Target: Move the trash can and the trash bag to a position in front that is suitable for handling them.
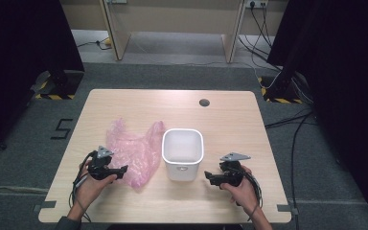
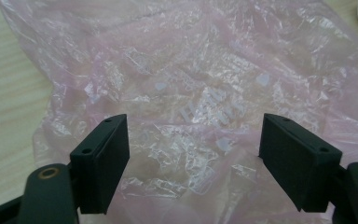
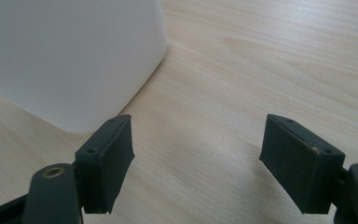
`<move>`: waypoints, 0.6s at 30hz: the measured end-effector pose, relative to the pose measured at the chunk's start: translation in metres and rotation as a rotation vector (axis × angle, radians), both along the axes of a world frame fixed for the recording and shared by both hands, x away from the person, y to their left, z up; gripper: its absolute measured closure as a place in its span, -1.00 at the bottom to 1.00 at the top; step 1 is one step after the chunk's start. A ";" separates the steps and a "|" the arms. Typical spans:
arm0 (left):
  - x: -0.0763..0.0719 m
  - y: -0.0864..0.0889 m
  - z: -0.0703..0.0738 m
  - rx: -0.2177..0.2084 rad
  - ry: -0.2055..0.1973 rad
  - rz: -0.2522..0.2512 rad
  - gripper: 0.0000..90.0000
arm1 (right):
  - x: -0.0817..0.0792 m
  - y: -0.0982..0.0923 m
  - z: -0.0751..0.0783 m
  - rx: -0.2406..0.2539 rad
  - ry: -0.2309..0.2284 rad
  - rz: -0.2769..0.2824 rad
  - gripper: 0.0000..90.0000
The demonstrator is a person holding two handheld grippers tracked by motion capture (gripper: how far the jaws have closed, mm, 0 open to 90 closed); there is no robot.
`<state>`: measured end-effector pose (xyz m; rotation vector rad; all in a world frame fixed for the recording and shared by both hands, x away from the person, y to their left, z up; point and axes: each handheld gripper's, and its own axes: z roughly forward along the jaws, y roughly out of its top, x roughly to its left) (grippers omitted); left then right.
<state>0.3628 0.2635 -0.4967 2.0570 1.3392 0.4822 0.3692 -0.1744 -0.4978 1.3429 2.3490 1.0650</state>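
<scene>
Hovering over pink plastic bag (image 2: pixel 186 93)

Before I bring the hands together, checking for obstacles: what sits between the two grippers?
In the high view, the white bin and part of the pink plastic bag.

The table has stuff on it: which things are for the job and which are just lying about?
For the job:
pink bag, in front of the open left gripper
white bin, near the open right gripper

Just about:
cables on the floor
hole in the table
</scene>
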 end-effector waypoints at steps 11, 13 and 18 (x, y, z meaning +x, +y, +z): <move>-0.021 0.000 0.016 -0.029 -0.040 -0.004 -0.50 | 0.001 -0.001 0.000 0.002 0.002 -0.003 -0.44; -0.021 -0.002 0.019 -0.032 -0.047 -0.002 -0.51 | 0.001 -0.001 0.000 0.005 0.003 -0.006 -0.44; -0.014 -0.009 0.018 -0.051 -0.029 -0.004 -0.54 | 0.001 -0.002 -0.003 0.003 0.008 0.005 -0.44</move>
